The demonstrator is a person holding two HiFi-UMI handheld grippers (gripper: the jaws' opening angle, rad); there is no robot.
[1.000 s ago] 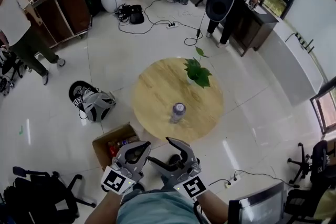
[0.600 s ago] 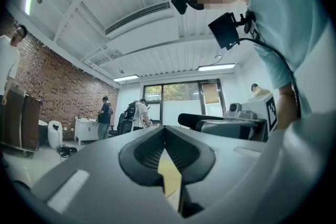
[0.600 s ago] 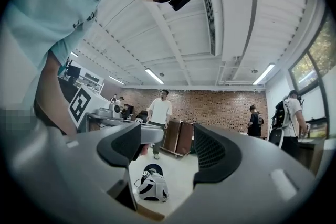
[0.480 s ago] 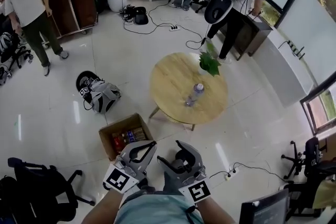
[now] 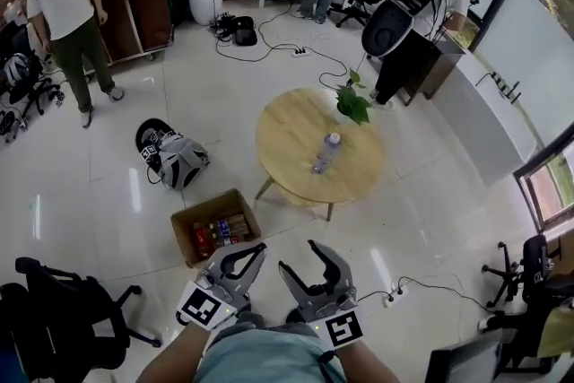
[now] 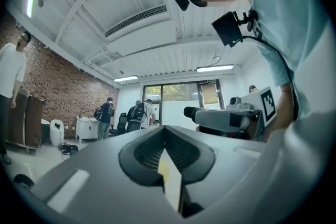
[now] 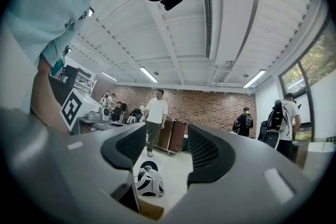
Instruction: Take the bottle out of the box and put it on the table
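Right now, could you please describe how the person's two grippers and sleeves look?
Both the left gripper and the right gripper have curved grey plastic bodies, lined on the inside with black ribbed pads. Each carries a white cube at its rear, printed with black square markers. The person wears a light blue-green shirt with short sleeves.

The grey left claw [image 5: 258,248] and right claw [image 5: 300,255] bear black-and-white marker cubes [image 5: 199,308]; the shirt [image 5: 265,361] is pale teal.
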